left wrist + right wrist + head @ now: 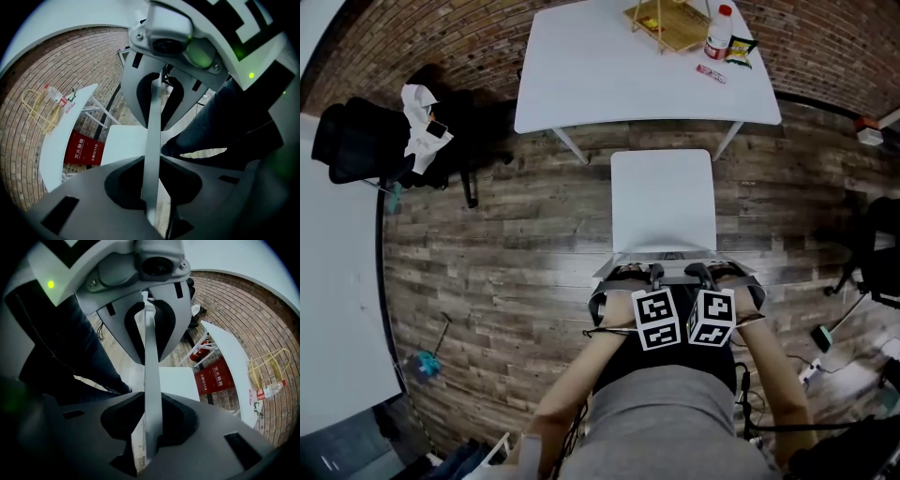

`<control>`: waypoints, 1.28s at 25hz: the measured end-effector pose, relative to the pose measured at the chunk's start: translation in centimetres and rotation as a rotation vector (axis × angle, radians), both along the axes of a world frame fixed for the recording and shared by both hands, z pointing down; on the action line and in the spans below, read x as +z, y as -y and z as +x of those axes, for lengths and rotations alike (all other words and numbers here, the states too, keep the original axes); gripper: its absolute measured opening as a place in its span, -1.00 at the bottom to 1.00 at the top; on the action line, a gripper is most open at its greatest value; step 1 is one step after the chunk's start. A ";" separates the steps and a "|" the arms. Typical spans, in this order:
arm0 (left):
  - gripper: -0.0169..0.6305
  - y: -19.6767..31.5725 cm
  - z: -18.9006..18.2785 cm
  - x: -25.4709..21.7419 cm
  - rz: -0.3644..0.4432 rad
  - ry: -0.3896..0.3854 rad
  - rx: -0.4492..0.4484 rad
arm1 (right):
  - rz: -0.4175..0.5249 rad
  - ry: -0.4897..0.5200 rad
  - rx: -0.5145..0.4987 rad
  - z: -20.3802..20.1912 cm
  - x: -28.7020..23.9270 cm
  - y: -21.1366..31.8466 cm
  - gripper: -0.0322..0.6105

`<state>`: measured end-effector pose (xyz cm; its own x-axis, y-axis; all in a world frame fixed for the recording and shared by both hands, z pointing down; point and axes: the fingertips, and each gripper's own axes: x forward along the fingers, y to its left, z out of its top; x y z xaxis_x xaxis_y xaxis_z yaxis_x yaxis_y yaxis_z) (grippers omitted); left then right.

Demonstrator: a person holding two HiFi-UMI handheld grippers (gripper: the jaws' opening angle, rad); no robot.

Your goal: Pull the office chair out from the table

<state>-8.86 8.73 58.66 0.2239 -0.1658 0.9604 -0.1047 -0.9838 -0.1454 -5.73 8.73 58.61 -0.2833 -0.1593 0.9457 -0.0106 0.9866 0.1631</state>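
A white chair stands on the wood floor just in front of the white table (609, 89), its seat (663, 202) clear of the table's near edge. Both grippers point steeply down onto the top edge of the chair's backrest (675, 269). My left gripper (652, 278) is shut on that edge left of middle, and my right gripper (701, 277) is shut on it right of middle. In the left gripper view the thin white backrest (151, 117) runs between the jaws of the left gripper (153, 143). The right gripper (152, 383) pinches the same backrest (151, 357).
On the table stand a wooden basket (670, 21), a bottle (719, 33) and a snack packet (741, 49). A black office chair (366, 141) draped with white cloth is at the left, another black chair (877, 248) at the right. A white desk (333, 281) borders the left side. Cables lie near my feet.
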 end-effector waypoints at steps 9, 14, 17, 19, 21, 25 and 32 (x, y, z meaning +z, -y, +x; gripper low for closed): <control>-0.67 -0.3 -0.1 -0.1 0.005 -0.078 -0.010 | 0.054 0.029 0.021 -0.2 0.0 -0.3 -0.60; -0.58 -0.1 0.9 -2.1 0.047 -0.177 -0.018 | 0.047 0.157 0.079 -1.8 -2.4 0.0 -0.23; -0.54 -0.1 1.5 -4.0 0.025 -0.261 -0.041 | 0.023 0.229 0.109 -2.4 -4.7 0.1 -0.23; -0.54 0.1 1.5 -5.4 0.033 -0.300 -0.052 | 0.010 0.277 0.133 -2.4 -6.0 0.4 -0.23; -0.55 1.1 1.3 -7.2 0.065 -0.358 -0.086 | -0.003 0.362 0.190 -2.4 -7.5 1.2 -0.23; -0.58 4.4 0.3 -11.9 0.129 -0.566 -0.267 | 0.053 0.598 0.390 -2.0 -12.3 4.7 -0.46; -0.87 9.3 -2.3 -18.9 0.320 -0.861 -0.589 | 0.299 0.884 0.740 -1.0 -18.3 9.3 -0.82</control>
<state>-11.15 -0.56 39.76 0.6040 -0.6816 0.4131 -0.7363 -0.6756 -0.0382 -6.75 -0.61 40.26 -0.5646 -0.7395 0.3665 -0.7858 0.6174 0.0353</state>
